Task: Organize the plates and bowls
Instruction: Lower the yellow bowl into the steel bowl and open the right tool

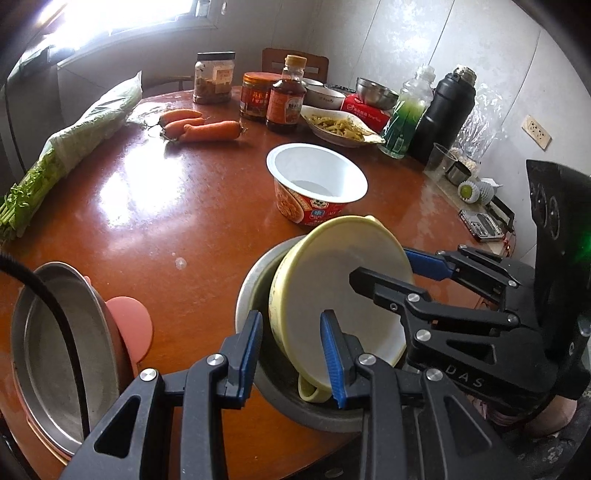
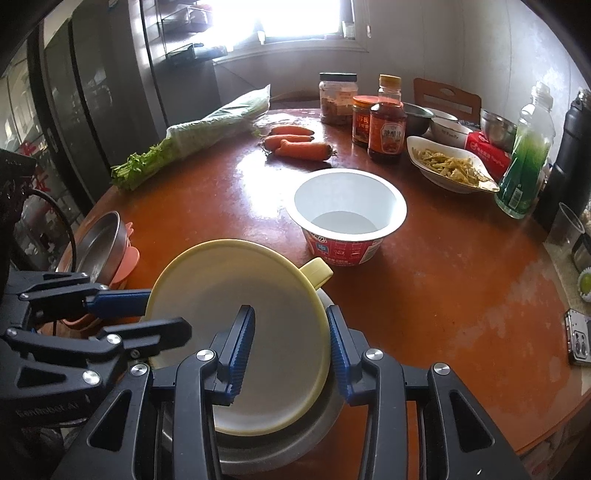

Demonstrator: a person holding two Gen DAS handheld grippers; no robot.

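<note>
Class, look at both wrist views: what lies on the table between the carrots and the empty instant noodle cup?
Nothing. Between the carrots and the instant noodle cup only bare, glossy tabletop shows, clearest in the right wrist view and confirmed in the left.

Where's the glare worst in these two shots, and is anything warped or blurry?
Left wrist view: the window is blown out white, with a bright patch of glare on the table below the carrots. Right wrist view: the window washes out too, and glare streaks the tabletop. Both views: fisheye bends the walls and table edge, the corners go black, and far labels are too soft to read.
</note>
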